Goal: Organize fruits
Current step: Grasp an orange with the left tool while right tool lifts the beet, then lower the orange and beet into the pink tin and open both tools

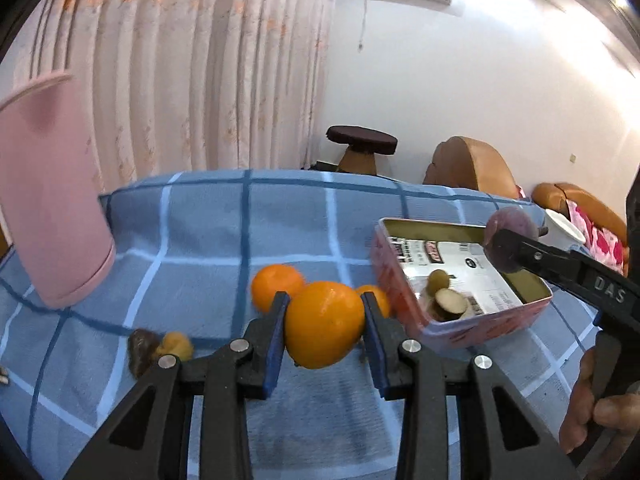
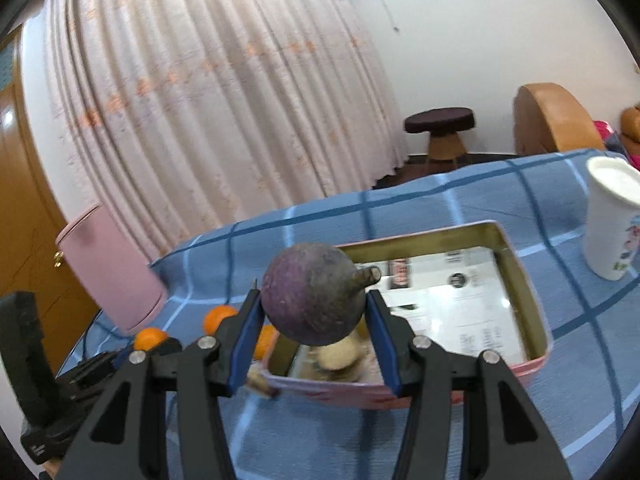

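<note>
My left gripper (image 1: 324, 326) is shut on a large orange (image 1: 322, 324) and holds it just above the blue checked cloth (image 1: 224, 216). My right gripper (image 2: 314, 314) is shut on a dark purple round fruit with a stem (image 2: 312, 296), held over the near end of the pink tin box (image 2: 532, 320). In the left wrist view the same purple fruit (image 1: 510, 242) hangs over the box (image 1: 404, 304), which holds a green fruit (image 1: 438, 280) and a cut slice (image 1: 450, 302). Two more oranges (image 1: 276, 286) (image 1: 376, 296) lie behind the held one.
A pink cylinder container (image 1: 52, 200) stands at the left of the table. A brown piece (image 1: 140, 350) and a small yellow fruit (image 1: 176, 344) lie at the front left. A white cup (image 2: 612, 220) stands to the right of the box. A stool and chairs are beyond the table.
</note>
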